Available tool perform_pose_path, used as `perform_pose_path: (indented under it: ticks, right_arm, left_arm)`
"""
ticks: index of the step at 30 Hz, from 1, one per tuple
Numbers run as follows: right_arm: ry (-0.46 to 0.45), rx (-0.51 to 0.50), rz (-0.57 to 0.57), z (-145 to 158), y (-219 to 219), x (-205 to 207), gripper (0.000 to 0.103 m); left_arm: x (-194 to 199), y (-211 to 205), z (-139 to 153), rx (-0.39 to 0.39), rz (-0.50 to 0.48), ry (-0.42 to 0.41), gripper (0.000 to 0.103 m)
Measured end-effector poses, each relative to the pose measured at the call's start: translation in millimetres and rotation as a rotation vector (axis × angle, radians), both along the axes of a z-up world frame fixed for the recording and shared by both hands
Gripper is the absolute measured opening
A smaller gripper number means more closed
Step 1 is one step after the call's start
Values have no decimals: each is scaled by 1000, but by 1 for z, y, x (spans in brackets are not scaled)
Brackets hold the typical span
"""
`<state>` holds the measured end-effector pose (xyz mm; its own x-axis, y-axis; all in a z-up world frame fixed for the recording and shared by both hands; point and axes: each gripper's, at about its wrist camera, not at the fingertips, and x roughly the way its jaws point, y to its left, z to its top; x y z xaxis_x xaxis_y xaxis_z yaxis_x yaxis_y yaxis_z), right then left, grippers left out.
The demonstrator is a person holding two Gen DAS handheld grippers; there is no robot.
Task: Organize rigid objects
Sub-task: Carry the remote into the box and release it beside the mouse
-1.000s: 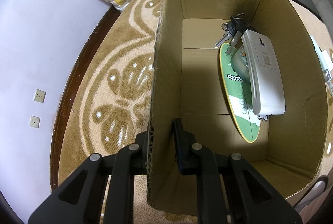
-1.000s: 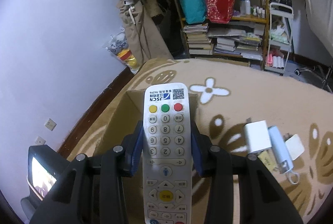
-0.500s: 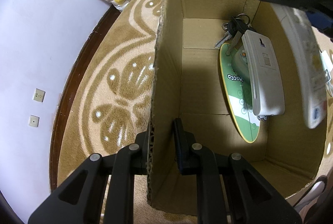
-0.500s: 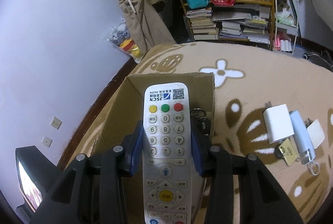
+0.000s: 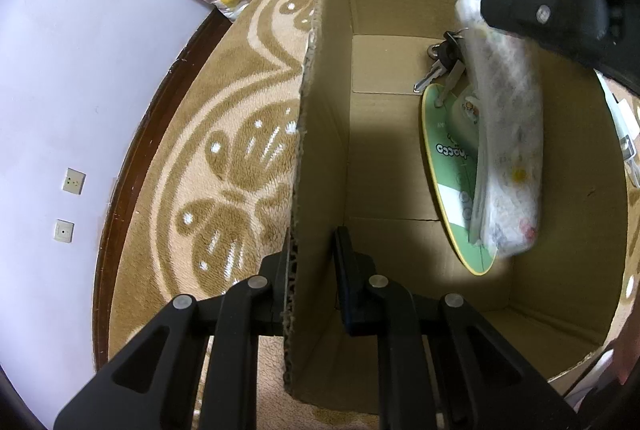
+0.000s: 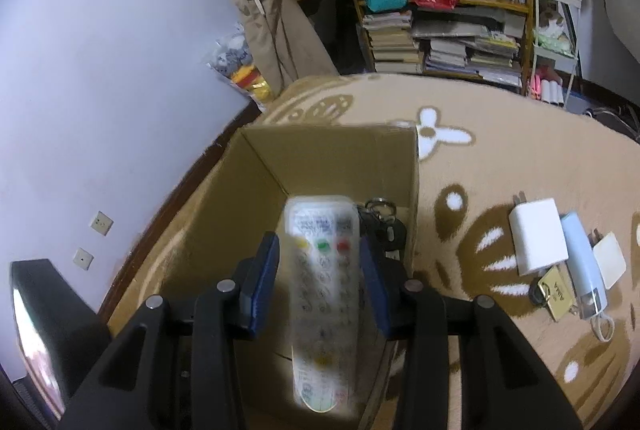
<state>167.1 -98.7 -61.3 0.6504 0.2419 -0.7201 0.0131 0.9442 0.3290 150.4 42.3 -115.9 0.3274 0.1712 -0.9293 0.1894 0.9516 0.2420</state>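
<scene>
An open cardboard box (image 5: 320, 110) stands on the patterned rug. My left gripper (image 5: 312, 270) is shut on its near left wall. Inside lie a bunch of keys (image 5: 444, 58) and a green oval card (image 5: 448, 166). A white remote (image 5: 508, 150) shows blurred above them, inside the box. In the right wrist view that remote (image 6: 320, 290) hangs blurred between the blue pads (image 6: 260, 282) with a gap on each side. My right gripper (image 6: 318, 278) is open over the box (image 6: 328, 158). The keys (image 6: 380, 222) peek out beside the remote.
On the rug right of the box lie a white charger (image 6: 538, 236), a light blue stick (image 6: 582, 262), a brass key tag (image 6: 554, 292) and a small white plug (image 6: 610, 260). A bookshelf (image 6: 440, 30) and hanging coats stand behind. A wall runs along the left.
My right gripper came over the box and lowered, then its fingers parted from the remote, which now blurs downward into the box. The left gripper kept its hold on the wall.
</scene>
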Motion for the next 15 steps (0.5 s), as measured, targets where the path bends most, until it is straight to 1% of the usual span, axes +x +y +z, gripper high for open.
perform_pose_path:
  ticks: [1,2,4,8,12,15]
  right_arm:
    - [-7,0,-1,3,-1,-1,59]
    - [-19,8,-4,6,-3,-2,67]
    - [-45,29,-7,13,-8,-5,68]
    - [-87,0,-26,27,-20,-9,68]
    - [-104,-37,-53,33,-35,-9,69]
    - [-92,-69,-74,31,-50,-4,69]
  left_arm:
    - [0,0,0,4,0,0,16]
    - [0,0,0,5,-1,-2,16]
    - [0,-1,-1,2,0,-2,16]
    - [-1,-1,0,-1,2,-3,16]
    - [-1,0,2,2,2,-3,15]
    - [-1,-1,3,3,2,-2,15]
